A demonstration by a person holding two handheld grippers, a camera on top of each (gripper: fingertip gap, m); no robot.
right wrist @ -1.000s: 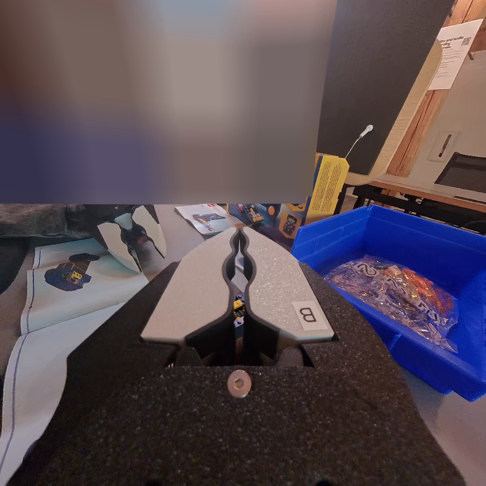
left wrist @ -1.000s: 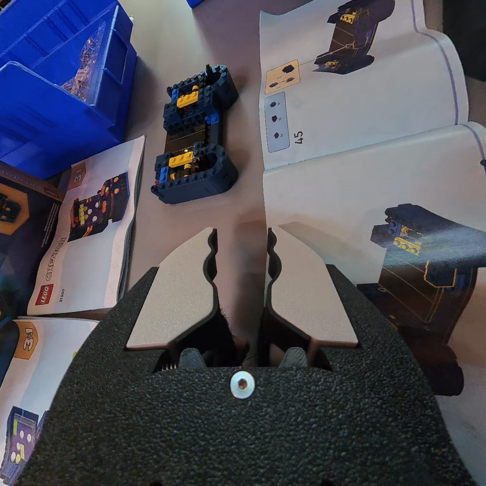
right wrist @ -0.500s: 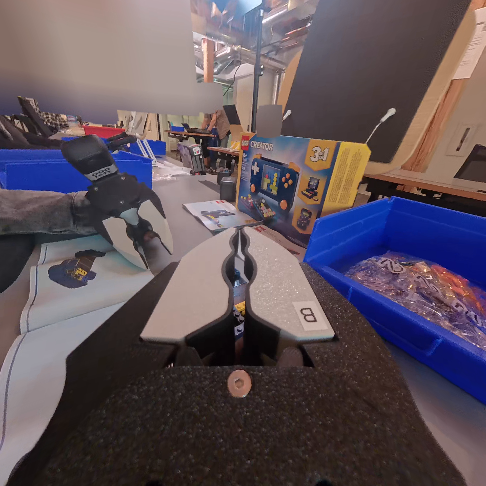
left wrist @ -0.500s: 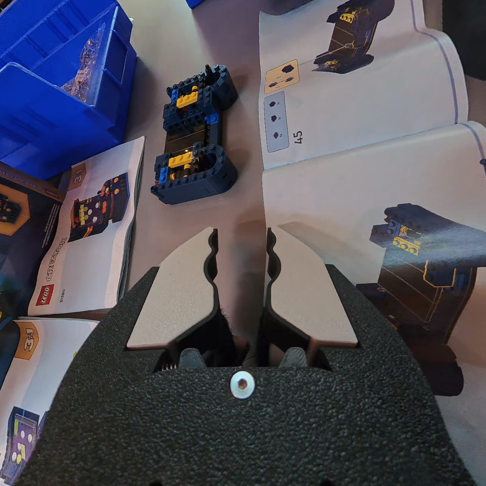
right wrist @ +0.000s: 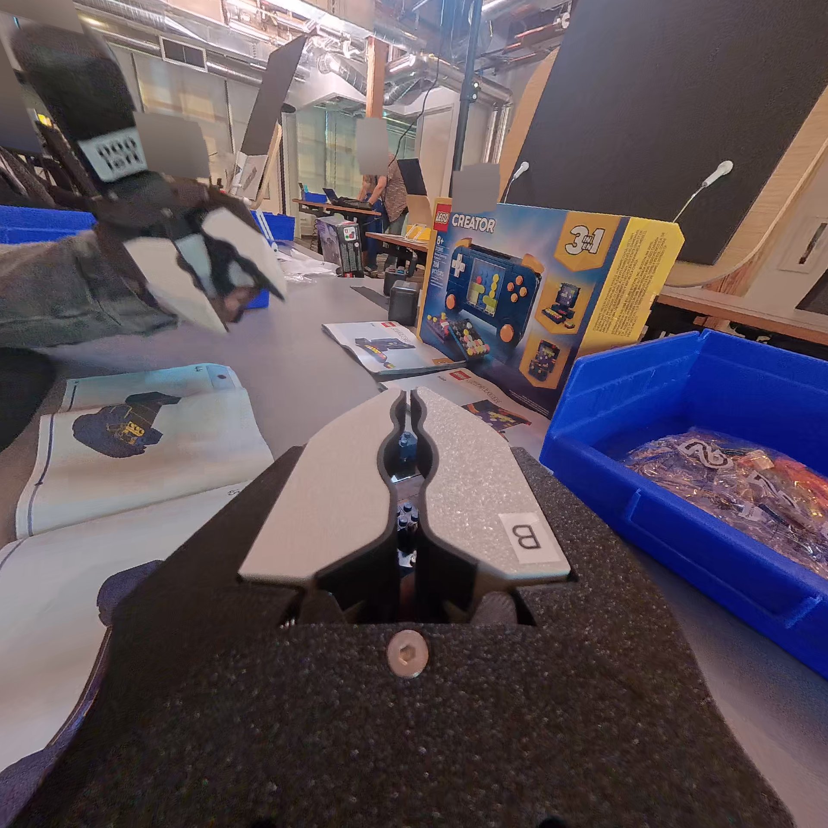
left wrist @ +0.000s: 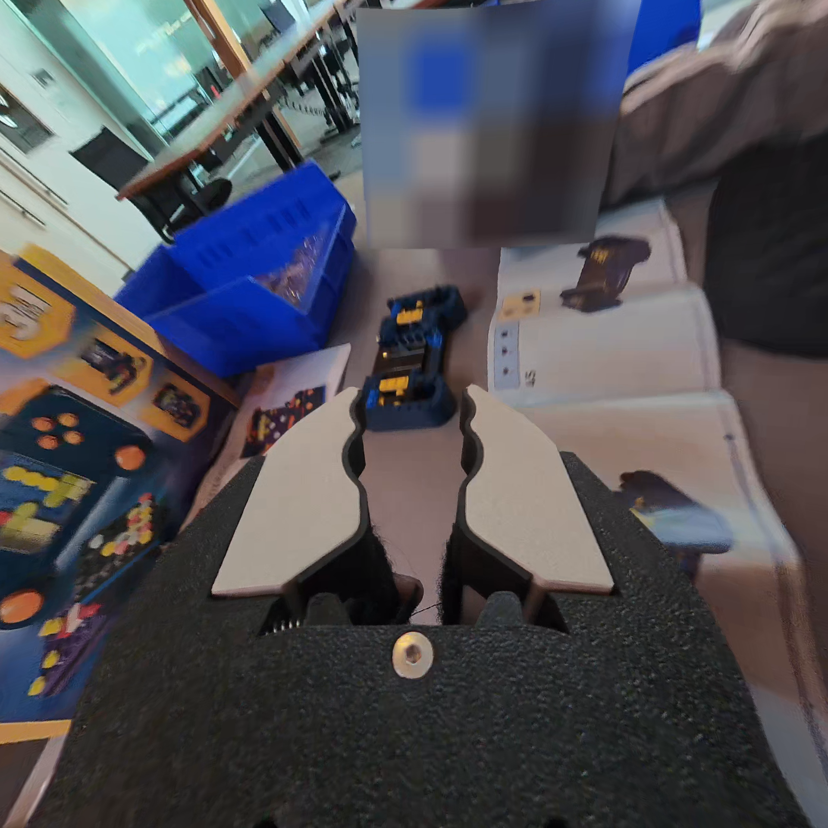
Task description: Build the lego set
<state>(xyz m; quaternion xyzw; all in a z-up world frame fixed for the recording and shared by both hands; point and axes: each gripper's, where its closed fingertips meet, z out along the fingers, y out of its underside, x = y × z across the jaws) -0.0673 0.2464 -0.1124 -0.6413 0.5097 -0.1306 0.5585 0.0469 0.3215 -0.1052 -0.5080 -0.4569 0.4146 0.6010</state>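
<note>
In the left wrist view, the left hand-held gripper has its two grey fingers standing apart with only bare tabletop between them, and nothing is in its grasp. Just beyond the fingertips lies a dark blue brick-built model with yellow and bright blue pieces, flat on the tabletop and not touching either finger. To its left sit a blue plastic bin holding clear bags of parts, a closed white instruction booklet and a dark blue and yellow printed cardboard box; to its right an open instruction booklet with curling white pages lies spread out. This view is blurred. In the right wrist view, the right hand-held gripper has its fingers brought together at the tips, and the dark blue studs of the brick model show through the wavy slit between them, lying lower than the fingers; I cannot tell whether anything is pinched. The blue bin stands just to the right, the box upright beyond the fingertips, and the open booklet to the left. The left hand-held gripper hangs above the tabletop at upper left, fingers spread.
</note>
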